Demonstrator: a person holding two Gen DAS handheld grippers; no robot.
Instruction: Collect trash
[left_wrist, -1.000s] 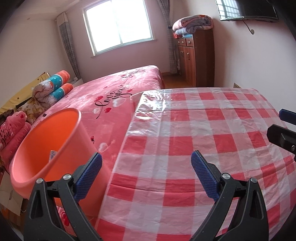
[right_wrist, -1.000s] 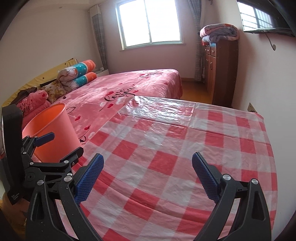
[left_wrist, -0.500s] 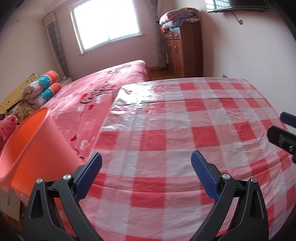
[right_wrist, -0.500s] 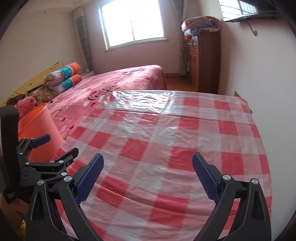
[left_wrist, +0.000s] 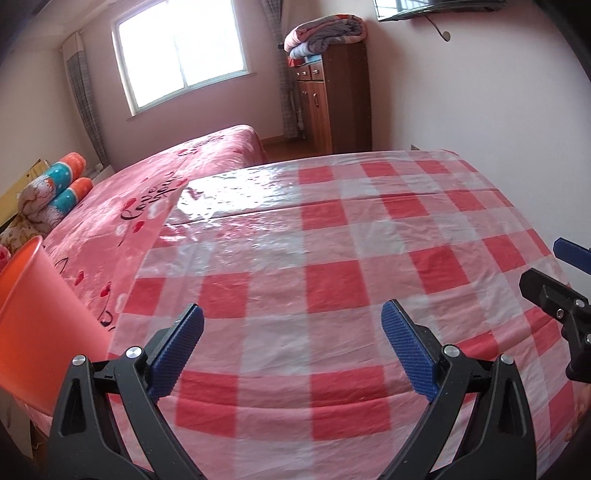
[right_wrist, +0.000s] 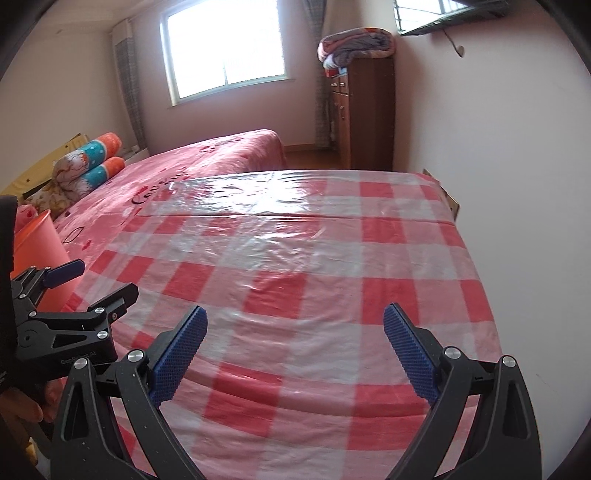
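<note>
1. left gripper (left_wrist: 291, 332) – jaws spread wide, holding nothing, over the checked tablecloth (left_wrist: 332, 258).
2. right gripper (right_wrist: 295, 334) – also agape and empty, over the same tablecloth.
3. orange bin (left_wrist: 33, 332) stands just beside the tablecloth's left edge.

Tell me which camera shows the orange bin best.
Left wrist view: the orange bin fills the left edge, wall and rim plain. Right wrist view shows only a small part of it behind the left gripper.
</note>
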